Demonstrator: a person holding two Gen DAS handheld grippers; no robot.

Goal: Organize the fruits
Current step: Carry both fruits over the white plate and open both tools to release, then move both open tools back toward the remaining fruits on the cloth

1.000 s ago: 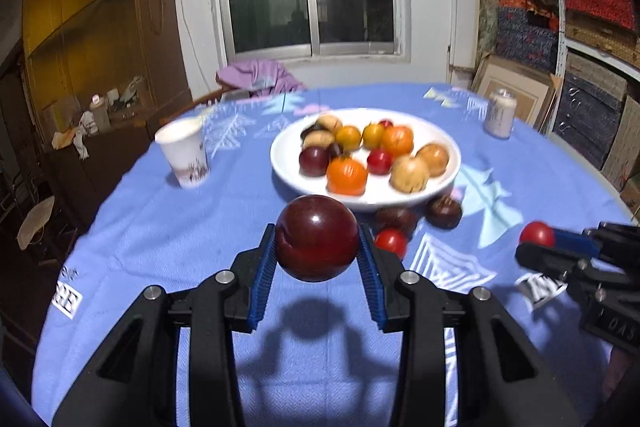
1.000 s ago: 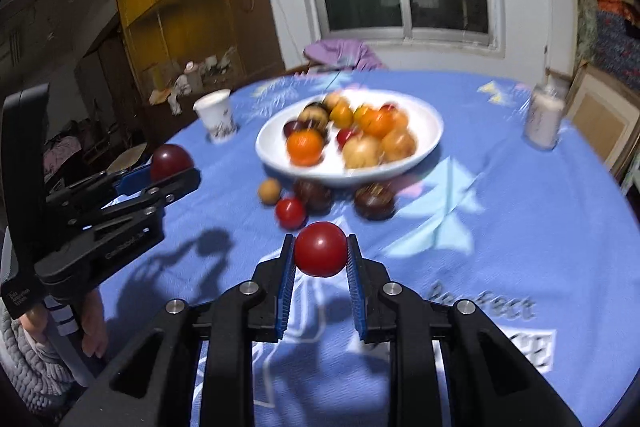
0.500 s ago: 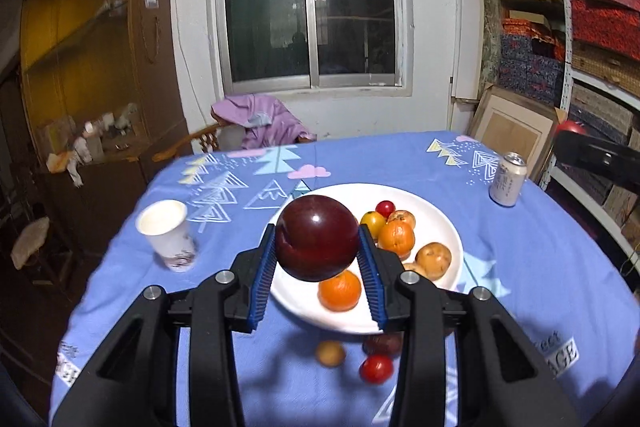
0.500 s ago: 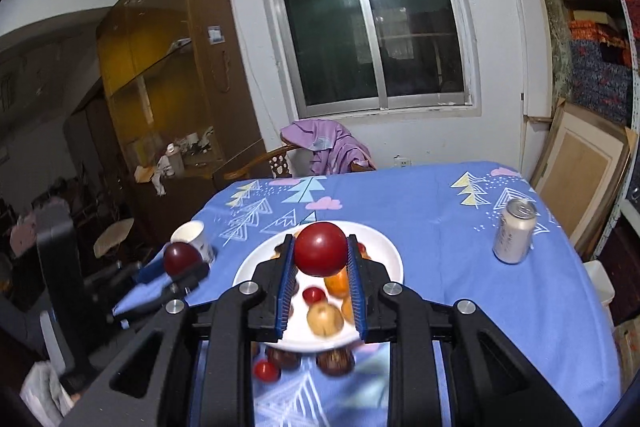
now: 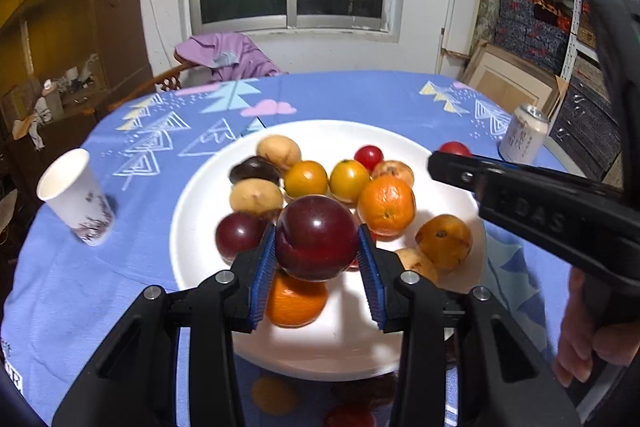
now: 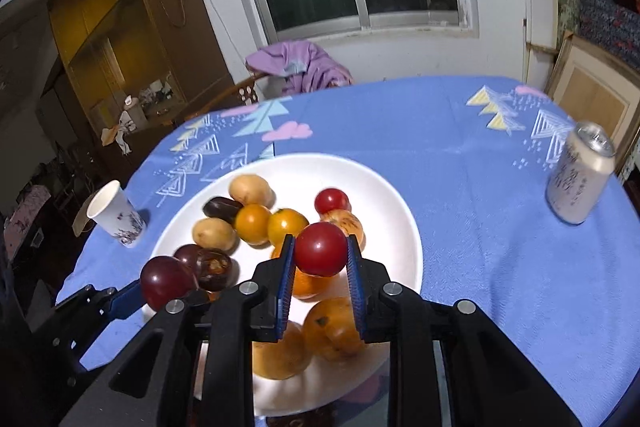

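Observation:
My left gripper is shut on a dark red plum and hangs over the near part of the white plate. The plate holds several fruits: oranges, yellow and brown ones, dark plums, a small red tomato. My right gripper is shut on a red tomato above the same plate. In the right wrist view the left gripper with its plum shows at the lower left. The right gripper reaches in from the right in the left wrist view.
A paper cup stands left of the plate, a drink can to its right. Loose fruits lie on the blue tablecloth before the plate. A chair with a purple garment stands behind the table. A hand grips the right tool.
Both grippers have travelled forward from near the table's front edge to above the plate, each keeping its fruit. The plate now lies close beneath them.

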